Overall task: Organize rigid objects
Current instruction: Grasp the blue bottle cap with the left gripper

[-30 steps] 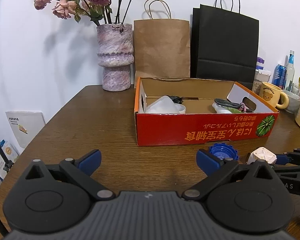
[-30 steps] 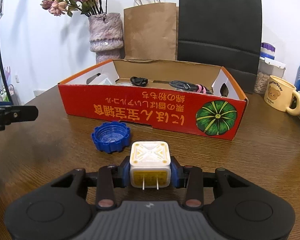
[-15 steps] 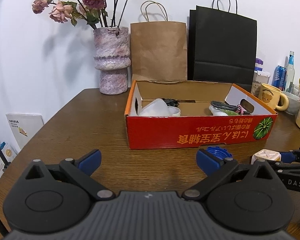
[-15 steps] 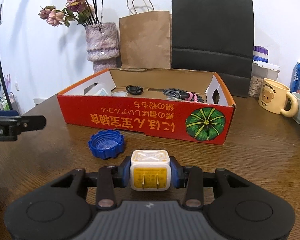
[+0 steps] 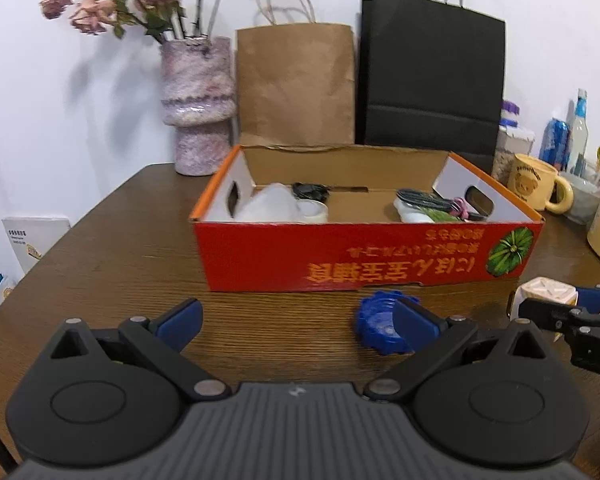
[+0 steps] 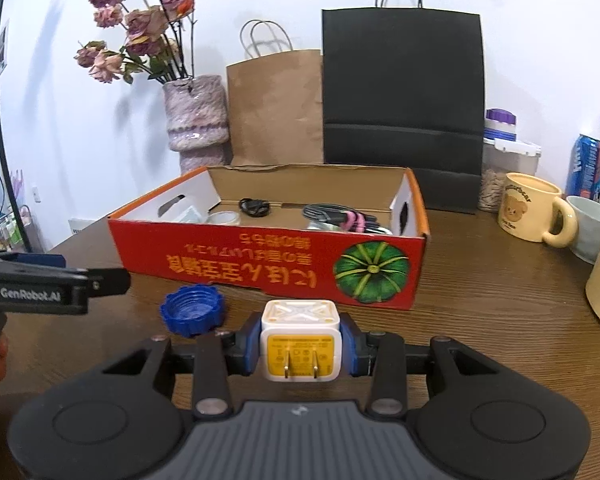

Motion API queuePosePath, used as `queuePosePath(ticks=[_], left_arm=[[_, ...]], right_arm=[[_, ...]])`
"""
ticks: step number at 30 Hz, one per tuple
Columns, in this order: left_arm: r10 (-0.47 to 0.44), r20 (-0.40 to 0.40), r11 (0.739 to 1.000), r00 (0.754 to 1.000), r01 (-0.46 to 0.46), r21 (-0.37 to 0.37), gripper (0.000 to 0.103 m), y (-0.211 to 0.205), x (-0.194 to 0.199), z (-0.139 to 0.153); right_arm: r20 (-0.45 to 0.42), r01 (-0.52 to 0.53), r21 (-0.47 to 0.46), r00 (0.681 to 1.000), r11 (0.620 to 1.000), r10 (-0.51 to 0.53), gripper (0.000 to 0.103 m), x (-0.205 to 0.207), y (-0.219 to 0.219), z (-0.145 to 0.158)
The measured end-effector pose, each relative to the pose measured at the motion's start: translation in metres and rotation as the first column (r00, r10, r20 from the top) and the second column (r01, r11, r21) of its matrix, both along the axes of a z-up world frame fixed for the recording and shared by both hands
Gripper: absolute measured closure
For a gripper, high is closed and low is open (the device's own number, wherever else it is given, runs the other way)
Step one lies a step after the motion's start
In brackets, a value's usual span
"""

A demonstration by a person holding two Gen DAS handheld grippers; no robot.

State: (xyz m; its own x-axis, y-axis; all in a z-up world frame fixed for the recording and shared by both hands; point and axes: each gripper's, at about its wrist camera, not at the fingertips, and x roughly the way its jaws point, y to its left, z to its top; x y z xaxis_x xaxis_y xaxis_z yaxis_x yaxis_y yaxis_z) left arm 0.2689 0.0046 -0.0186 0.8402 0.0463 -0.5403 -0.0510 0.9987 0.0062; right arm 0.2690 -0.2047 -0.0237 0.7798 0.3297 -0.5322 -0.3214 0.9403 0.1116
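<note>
White and rigid, the USB wall charger (image 6: 300,340) sits clamped by its flat sides in the right gripper (image 6: 300,346), just before the red cardboard box (image 6: 276,264); light, probably slick plastic. Left gripper (image 5: 296,320) gapes empty beside the blue bottle cap (image 6: 192,309).

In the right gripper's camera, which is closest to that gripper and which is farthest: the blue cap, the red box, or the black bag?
From the right gripper:
1. Blue cap, just ahead on its left, on the table.
2. Red box, behind the cap, mid-table.
3. Black bag, farthest, standing behind the box by the wall.
</note>
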Motion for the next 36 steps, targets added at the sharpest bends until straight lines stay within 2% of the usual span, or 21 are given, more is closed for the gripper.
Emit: queuePosePath(ticks=[10, 17, 21, 24, 27, 30, 32, 34, 36], left_arm=[[-0.025, -0.054, 0.999, 0.998, 0.027, 0.032, 0.000, -0.042, 0.023, -0.014], [0.025, -0.094, 0.997, 0.995, -0.018, 0.072, 0.000, -0.056, 0.039, -0.025], [0.048, -0.114, 0.997, 0.992, -0.041, 0.065, 0.001, -0.058, 0.045, -0.030], [0.058, -0.120, 0.997, 0.991, -0.051, 0.060, 0.006, -0.059, 0.049, -0.031], [0.052, -0.129, 0.997, 0.990, -0.045, 0.058, 0.020, -0.061, 0.051, -0.033], [0.047, -0.132, 0.997, 0.990, -0.039, 0.062, 0.024, -0.063, 0.052, -0.034], [0.040, -0.128, 0.998, 0.991, -0.032, 0.060, 0.032, -0.064, 0.051, -0.034], [0.031, -0.122, 0.998, 0.992, -0.024, 0.052, 0.048, -0.064, 0.050, -0.033], [0.034, -0.114, 0.998, 0.993, -0.027, 0.060, 0.047, -0.065, 0.048, -0.033]], right_arm=[[0.019, 0.058, 0.013, 0.998, 0.998, -0.058, 0.065, 0.008, -0.030, 0.000], [0.031, 0.087, 0.026, 0.996, 0.996, -0.088, 0.065, 0.014, -0.040, 0.001], [0.034, 0.096, 0.027, 0.995, 0.995, -0.096, 0.065, 0.018, -0.041, 0.000], [0.032, 0.099, 0.028, 0.995, 0.995, -0.100, 0.065, 0.020, -0.041, -0.001], [0.032, 0.097, 0.026, 0.995, 0.995, -0.098, 0.065, 0.020, -0.040, -0.002], [0.036, 0.095, 0.025, 0.995, 0.995, -0.096, 0.065, 0.019, -0.039, -0.002], [0.037, 0.094, 0.025, 0.995, 0.995, -0.095, 0.065, 0.018, -0.039, -0.002], [0.037, 0.092, 0.023, 0.995, 0.995, -0.093, 0.065, 0.018, -0.038, -0.002], [0.039, 0.088, 0.023, 0.995, 0.996, -0.089, 0.065, 0.017, -0.037, -0.002]])
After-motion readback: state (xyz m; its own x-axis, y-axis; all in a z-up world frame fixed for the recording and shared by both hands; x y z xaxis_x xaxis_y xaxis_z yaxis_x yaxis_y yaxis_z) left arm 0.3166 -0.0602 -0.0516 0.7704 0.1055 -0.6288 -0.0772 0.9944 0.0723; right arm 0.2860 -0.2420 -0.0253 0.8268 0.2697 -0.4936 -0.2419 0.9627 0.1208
